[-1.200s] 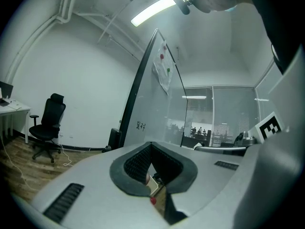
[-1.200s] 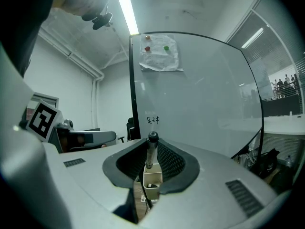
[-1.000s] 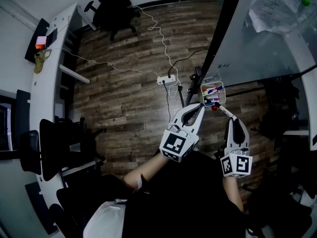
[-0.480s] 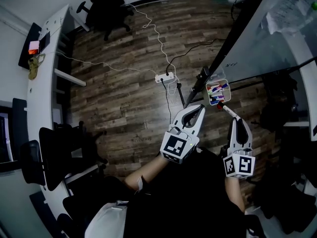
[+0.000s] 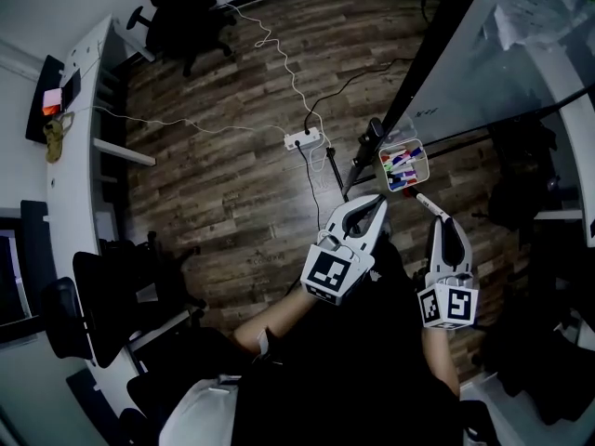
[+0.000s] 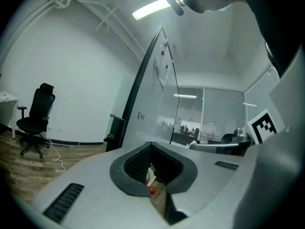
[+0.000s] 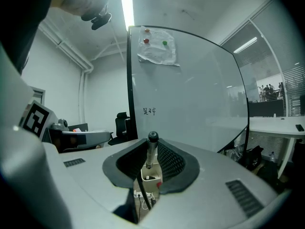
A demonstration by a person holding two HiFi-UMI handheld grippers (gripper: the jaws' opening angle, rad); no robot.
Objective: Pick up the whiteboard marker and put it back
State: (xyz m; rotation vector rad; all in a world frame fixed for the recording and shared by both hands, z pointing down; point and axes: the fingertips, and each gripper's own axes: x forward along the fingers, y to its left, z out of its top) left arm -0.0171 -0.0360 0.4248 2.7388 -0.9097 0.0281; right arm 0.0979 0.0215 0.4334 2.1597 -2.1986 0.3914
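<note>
Open floor (image 5: 232,184) lies left of the marker bin (image 5: 403,165); the whiteboard (image 5: 502,72) walls off its right.

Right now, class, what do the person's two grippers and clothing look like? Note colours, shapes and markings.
The left gripper and right gripper both have pale grey, smoothly curved shells, with dark textured pads lining the jaws. Each carries a white cube printed with black square markers. The person wears dark clothing.
</note>
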